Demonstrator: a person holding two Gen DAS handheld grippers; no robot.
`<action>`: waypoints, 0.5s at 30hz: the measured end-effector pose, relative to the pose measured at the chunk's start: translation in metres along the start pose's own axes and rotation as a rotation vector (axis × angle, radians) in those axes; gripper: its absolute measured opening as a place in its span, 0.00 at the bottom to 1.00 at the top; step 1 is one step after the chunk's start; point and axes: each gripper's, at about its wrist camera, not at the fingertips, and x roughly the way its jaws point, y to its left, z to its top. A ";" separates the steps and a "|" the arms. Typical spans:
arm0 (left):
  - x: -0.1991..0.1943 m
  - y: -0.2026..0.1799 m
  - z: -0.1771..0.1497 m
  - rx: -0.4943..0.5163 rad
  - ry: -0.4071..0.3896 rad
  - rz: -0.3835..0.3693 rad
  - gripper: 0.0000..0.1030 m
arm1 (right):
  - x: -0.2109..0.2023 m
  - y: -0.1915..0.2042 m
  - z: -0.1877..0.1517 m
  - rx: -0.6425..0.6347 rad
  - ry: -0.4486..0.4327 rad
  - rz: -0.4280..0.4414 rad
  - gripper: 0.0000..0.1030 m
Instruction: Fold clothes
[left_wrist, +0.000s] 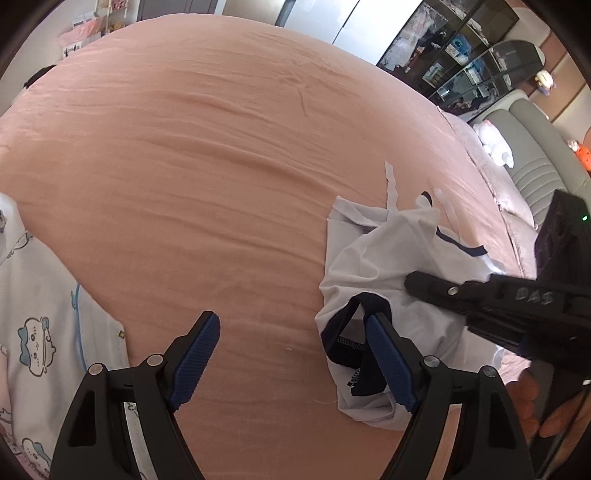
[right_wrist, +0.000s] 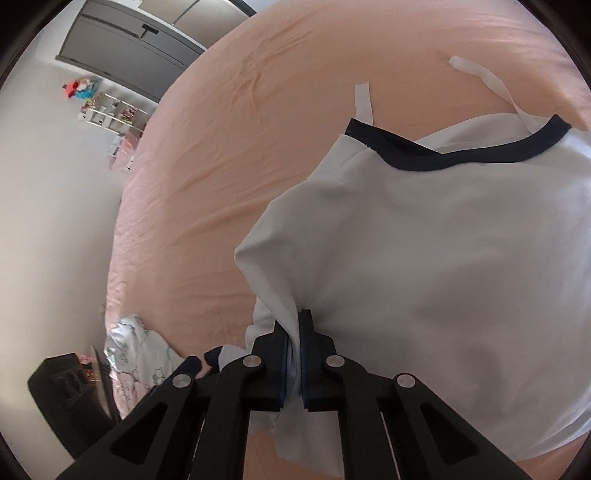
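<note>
White garment with navy trim lies crumpled on the pink bedsheet, toward the sheet's headboard-side edge. The right gripper has its fingers pressed together on a bunched fold of that garment. The left gripper hovers with fingers spread wide and nothing pinched; one blue pad sits right at the garment's navy band, the other over bare sheet.

The pinch looks to take in several layers, so lifting may drag the whole bundle up as a lump instead of opening it. The loose white straps trailing off the garment onto the sheet could tangle or fold under. If the left gripper closes on the wrong layer, the garment may twist.

A cartoon-print cloth lies well apart from the garment, at the sheet's opposite side, out of the way.
</note>
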 end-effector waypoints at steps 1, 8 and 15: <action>0.005 -0.001 0.000 0.003 0.013 0.018 0.79 | -0.006 0.000 -0.001 0.005 -0.010 0.019 0.03; 0.025 -0.026 0.003 0.031 0.061 -0.026 0.79 | -0.045 0.014 0.001 -0.026 -0.081 0.160 0.03; 0.023 -0.045 0.016 0.074 0.044 0.030 0.79 | -0.074 0.013 0.001 -0.063 -0.138 0.140 0.03</action>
